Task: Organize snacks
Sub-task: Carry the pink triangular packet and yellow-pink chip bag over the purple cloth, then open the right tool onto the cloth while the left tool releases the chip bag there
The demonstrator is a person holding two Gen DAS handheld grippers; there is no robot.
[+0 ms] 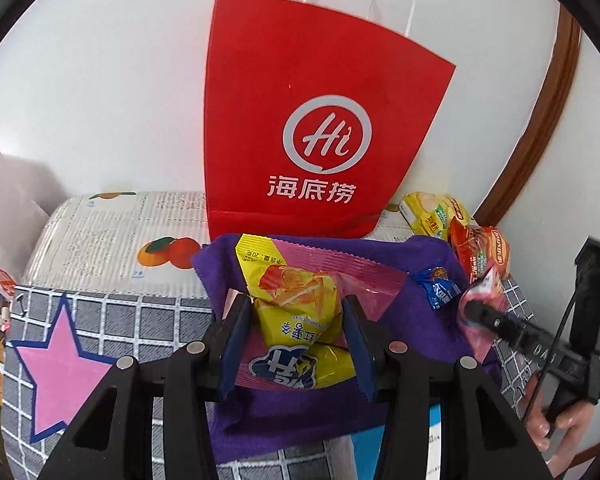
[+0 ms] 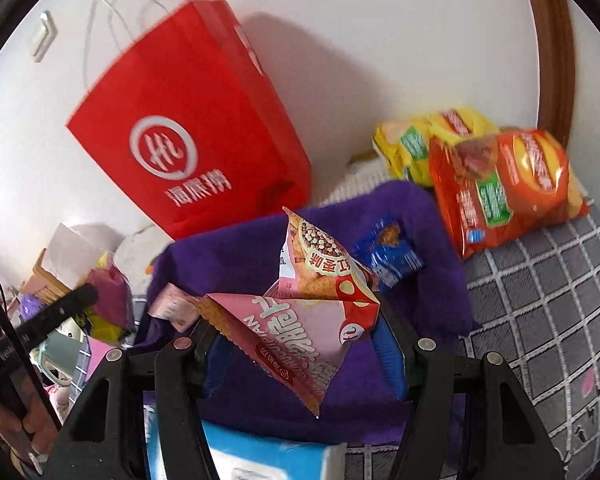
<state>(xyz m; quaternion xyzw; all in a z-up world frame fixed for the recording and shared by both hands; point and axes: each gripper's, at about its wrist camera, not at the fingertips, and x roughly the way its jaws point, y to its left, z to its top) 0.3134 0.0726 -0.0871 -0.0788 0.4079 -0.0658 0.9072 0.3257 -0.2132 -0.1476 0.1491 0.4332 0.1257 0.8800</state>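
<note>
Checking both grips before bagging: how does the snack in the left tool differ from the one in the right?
The yellow-and-pink packet in the left tool looks puffy and full; the pink packet in the right tool is creased into a flattish peak. The yellow-and-pink one pictures orange strips, the pink one round balls. Both hang over the purple cloth.

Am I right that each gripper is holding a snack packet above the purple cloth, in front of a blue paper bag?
Nearly: the paper bag is red, not blue, as the left wrist view shows. The left gripper and right gripper do each hold a snack packet above the purple cloth.
</note>
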